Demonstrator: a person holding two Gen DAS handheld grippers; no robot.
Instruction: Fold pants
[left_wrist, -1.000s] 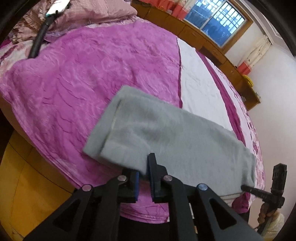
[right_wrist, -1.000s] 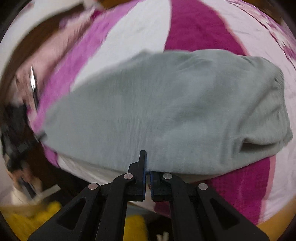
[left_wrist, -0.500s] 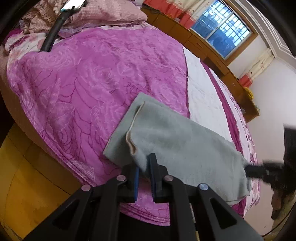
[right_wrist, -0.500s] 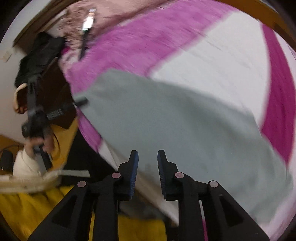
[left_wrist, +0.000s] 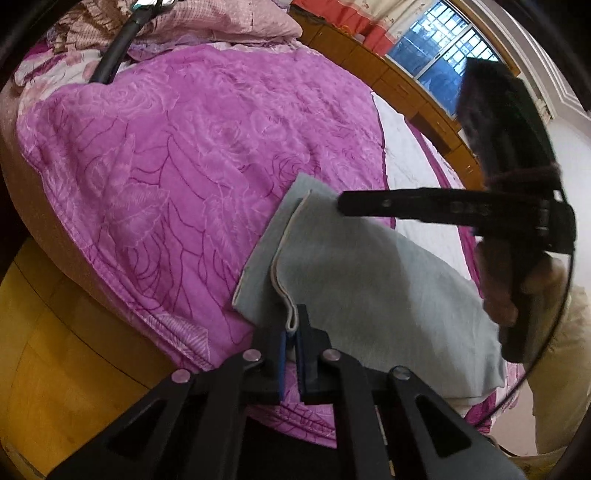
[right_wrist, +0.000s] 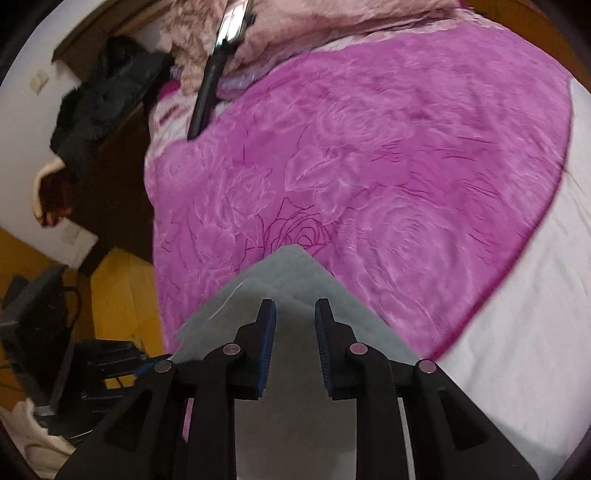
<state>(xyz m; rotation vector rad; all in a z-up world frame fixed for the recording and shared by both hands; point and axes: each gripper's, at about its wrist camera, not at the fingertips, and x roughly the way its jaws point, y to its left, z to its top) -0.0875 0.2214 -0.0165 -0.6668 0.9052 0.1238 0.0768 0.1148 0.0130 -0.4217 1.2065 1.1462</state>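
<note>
The grey pants (left_wrist: 362, 284) lie folded on the purple rose-pattern bedspread (left_wrist: 177, 155) near the bed's front edge. My left gripper (left_wrist: 291, 328) is shut on the near hem edge of the pants. My right gripper (right_wrist: 294, 314) is open and empty, hovering over the far corner of the pants (right_wrist: 291, 269). It also shows in the left wrist view (left_wrist: 406, 205), reaching in from the right above the pants' far edge, held by a hand.
A white strip (left_wrist: 406, 155) of the bedspread runs to the right. Pillows (left_wrist: 221, 22) and a black handled object (left_wrist: 110, 62) lie at the head of the bed. Yellow wooden floor (left_wrist: 55, 350) is below left. Dark furniture and clothes (right_wrist: 99, 96) stand beside the bed.
My right gripper let go of the pants, opened, and swung across to their far corner. My left gripper kept its hold on the hem as that edge settled lower over the fold.
</note>
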